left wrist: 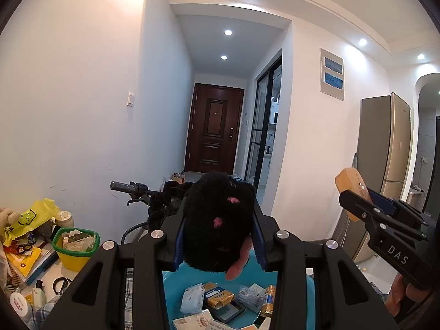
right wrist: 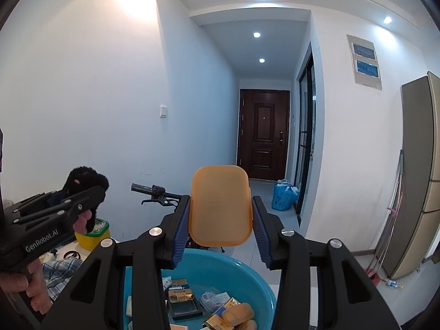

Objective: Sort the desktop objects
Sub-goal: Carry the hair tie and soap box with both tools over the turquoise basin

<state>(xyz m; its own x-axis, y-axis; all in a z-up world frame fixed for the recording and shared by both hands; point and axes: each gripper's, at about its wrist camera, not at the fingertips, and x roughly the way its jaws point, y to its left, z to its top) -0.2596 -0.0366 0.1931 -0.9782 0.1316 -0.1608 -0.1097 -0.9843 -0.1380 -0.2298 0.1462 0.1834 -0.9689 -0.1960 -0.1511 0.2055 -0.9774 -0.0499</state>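
Both claws are loaded: your left claw (left wrist: 220, 231) grips the black plush toy (left wrist: 217, 217), your right claw (right wrist: 221, 228) grips the orange lid (right wrist: 220, 206), both above the blue basin (right wrist: 220, 264). Transport step. Next, lower each and release.
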